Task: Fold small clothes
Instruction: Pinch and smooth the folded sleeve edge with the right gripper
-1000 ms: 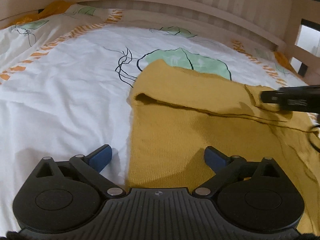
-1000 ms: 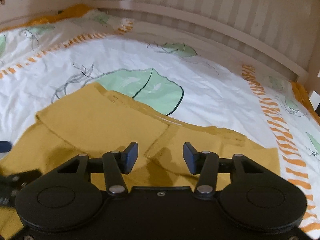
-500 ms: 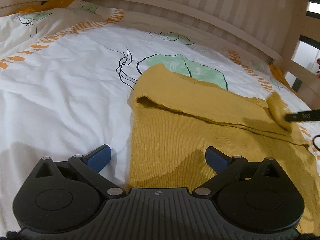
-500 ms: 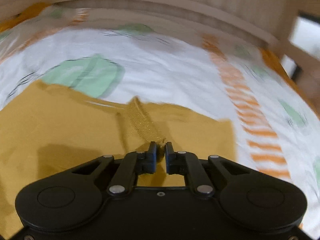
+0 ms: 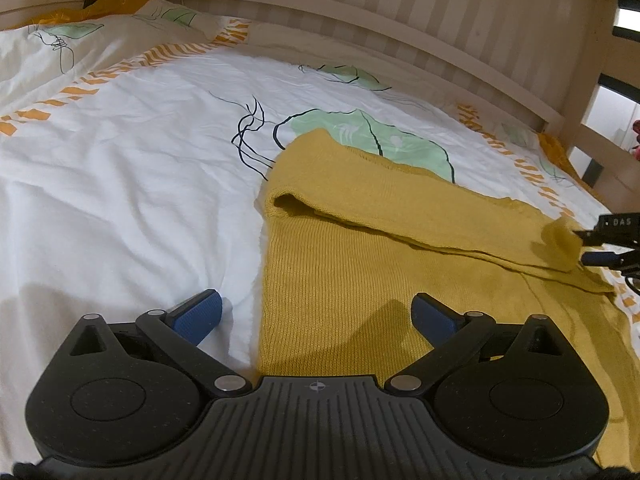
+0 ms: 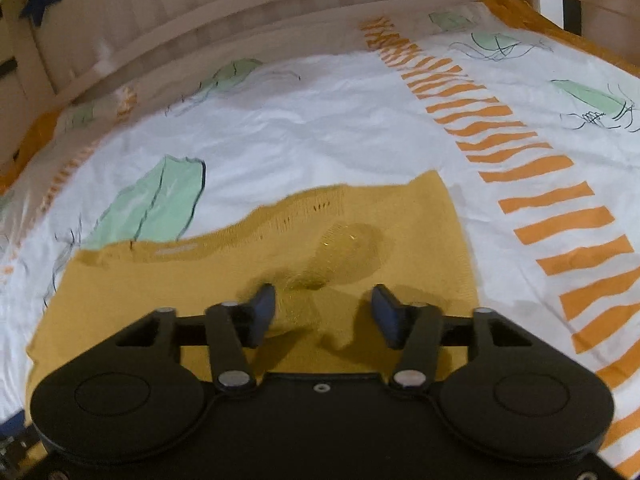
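Nearest the left wrist camera, the left hand-held gripper (image 5: 316, 316) hovers with its blue fingers spread wide, one over the white leaf-print bedsheet (image 5: 120, 184) and the other over the mustard-yellow knit sweater (image 5: 340, 280). The right hand-held gripper (image 6: 324, 312) likewise has its fingers apart above the sweater, gripping nothing, with a small raised bump of knit just beyond them. The sweater lies on the bed, one sleeve (image 5: 400, 208) folded across its body, the wooden slatted bed rail (image 5: 400, 28) behind.
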`<state>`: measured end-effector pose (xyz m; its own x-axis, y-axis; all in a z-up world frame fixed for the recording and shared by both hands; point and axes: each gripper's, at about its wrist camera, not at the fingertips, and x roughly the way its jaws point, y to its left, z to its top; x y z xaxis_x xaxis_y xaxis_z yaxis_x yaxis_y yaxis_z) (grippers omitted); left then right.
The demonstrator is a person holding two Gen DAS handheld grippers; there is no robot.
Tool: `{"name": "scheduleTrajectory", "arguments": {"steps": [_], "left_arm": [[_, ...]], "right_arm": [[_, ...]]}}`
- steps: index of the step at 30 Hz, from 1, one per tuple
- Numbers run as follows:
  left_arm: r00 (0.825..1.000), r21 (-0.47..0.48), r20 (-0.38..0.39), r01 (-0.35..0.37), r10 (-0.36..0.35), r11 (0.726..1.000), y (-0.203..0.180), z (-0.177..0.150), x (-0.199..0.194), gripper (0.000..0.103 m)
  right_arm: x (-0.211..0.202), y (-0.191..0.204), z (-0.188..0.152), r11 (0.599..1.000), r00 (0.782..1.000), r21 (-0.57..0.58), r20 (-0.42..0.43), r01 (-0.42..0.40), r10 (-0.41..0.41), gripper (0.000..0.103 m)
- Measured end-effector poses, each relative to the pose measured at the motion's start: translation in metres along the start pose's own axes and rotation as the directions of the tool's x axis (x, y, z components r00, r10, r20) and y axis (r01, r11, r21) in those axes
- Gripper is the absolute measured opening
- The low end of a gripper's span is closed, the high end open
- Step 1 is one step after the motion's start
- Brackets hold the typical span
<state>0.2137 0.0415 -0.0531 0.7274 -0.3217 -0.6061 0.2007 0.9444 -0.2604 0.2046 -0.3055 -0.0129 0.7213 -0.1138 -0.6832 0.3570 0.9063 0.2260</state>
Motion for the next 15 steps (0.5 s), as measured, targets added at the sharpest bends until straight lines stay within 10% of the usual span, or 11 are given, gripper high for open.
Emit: {"name": "scheduleTrajectory", "arguments": {"steps": [15], "left_arm": [[1.0,-0.004,0.001,0.003,-0.003,1.0,0.0,0.001,-0.001,0.102]], "right_arm": [[0.002,-0.014,0.008,0.982,0.996,0.166,0.019,-0.085,0.083,0.062]]}}
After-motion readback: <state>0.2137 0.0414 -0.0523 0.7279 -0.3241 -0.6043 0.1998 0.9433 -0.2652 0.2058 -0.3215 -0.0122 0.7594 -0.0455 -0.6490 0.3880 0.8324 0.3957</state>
